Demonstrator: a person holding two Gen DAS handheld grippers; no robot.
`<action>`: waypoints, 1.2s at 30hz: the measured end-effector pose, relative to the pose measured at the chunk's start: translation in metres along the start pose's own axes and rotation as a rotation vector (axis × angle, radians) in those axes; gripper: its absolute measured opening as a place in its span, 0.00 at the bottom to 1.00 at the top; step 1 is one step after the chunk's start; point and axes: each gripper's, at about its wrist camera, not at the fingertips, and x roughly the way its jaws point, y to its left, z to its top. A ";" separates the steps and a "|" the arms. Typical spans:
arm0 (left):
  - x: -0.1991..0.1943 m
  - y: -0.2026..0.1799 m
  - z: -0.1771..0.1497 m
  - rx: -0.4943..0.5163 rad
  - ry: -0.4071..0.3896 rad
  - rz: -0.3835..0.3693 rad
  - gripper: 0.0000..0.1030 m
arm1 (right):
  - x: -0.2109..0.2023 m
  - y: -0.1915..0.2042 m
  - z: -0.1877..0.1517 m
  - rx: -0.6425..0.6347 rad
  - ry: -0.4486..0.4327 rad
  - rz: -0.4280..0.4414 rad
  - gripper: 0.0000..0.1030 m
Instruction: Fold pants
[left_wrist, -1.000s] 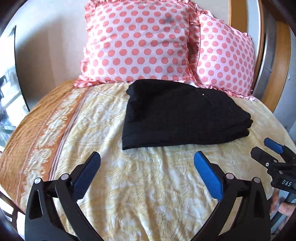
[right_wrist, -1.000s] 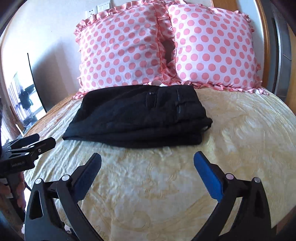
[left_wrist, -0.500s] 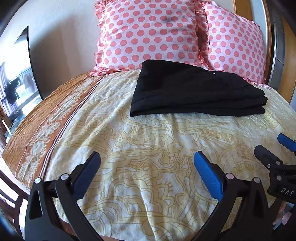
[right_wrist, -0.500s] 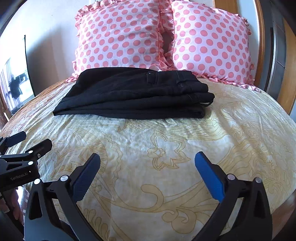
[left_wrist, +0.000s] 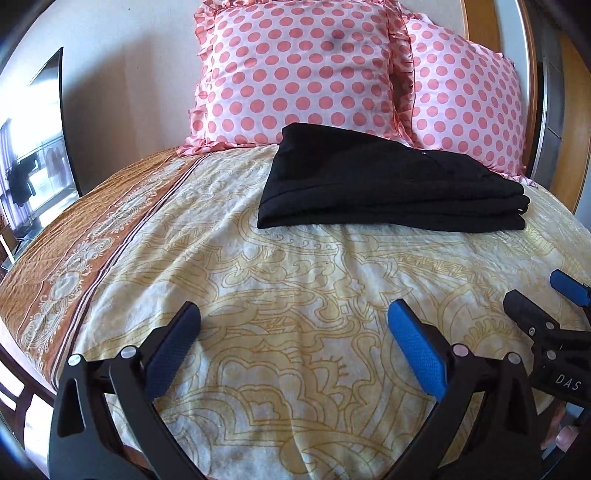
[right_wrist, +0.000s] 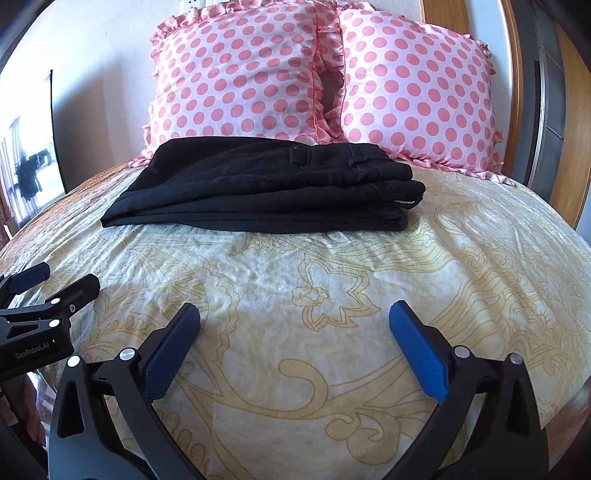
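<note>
Pants (left_wrist: 388, 184) lie folded crosswise well ahead of my tongs, left (left_wrist: 295, 339) and right (right_wrist: 295, 339) both spread apart, neither nearer

Folded pants (left_wrist: 388, 184) lie on bed (left_wrist: 295, 280) before pillows (left_wrist: 303, 70).

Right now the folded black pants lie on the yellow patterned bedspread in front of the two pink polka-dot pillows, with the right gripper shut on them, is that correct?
Not quite: the right gripper is open and empty, well short of the folded black pants, as the right wrist view shows. The pants do lie on the yellow patterned bedspread before the two pink polka-dot pillows.
</note>
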 end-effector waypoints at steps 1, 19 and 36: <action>0.000 0.000 0.000 0.001 -0.003 -0.002 0.98 | 0.000 0.000 0.000 0.000 -0.002 0.001 0.99; -0.001 0.004 -0.002 0.012 -0.024 -0.030 0.98 | -0.001 0.000 -0.002 0.000 -0.015 0.002 0.99; 0.000 0.003 -0.001 0.028 -0.023 -0.051 0.98 | -0.001 0.000 -0.002 0.000 -0.017 0.001 0.99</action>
